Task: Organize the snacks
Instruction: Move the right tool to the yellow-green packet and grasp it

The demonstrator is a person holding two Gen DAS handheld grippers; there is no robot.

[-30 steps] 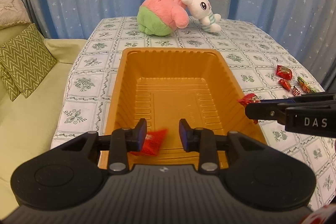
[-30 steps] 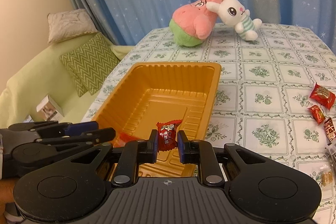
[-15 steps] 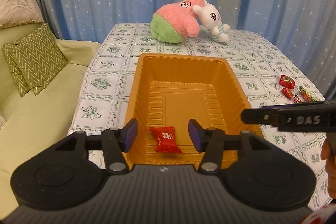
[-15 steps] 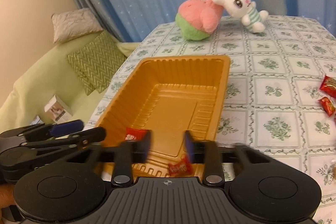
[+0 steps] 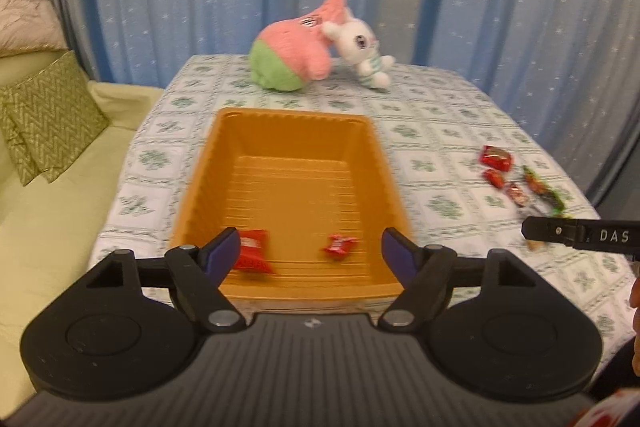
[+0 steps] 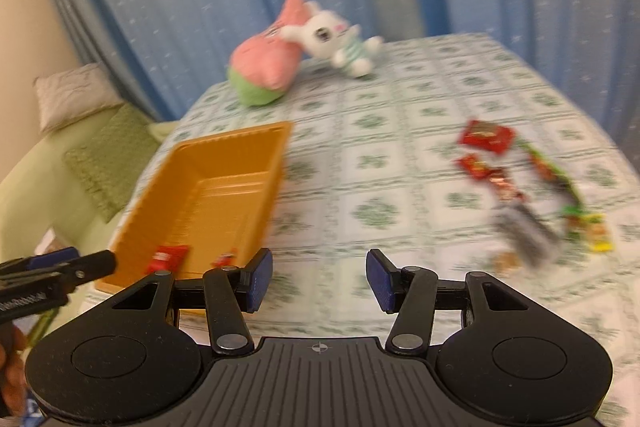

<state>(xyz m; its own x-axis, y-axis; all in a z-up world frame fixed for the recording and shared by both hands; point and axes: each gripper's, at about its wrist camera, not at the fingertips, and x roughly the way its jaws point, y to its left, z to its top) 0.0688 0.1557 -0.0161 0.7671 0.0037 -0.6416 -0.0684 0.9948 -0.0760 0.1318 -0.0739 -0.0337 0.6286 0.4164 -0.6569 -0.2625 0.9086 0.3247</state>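
Both snacks have just dropped: two red packets now lie at the near end of the orange tray. The left gripper is opening, empty; the right gripper stands apart, empty, swung toward the remaining snacks near the table's right edge, next to collect

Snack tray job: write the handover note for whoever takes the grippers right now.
Left gripper: jaws opening, nothing between them, above the near end of the orange tray.
Right gripper: open, empty, over the tablecloth beside the tray.
Done: two red snacks lie in the tray.
Left: the loose snacks on the cloth to the right.
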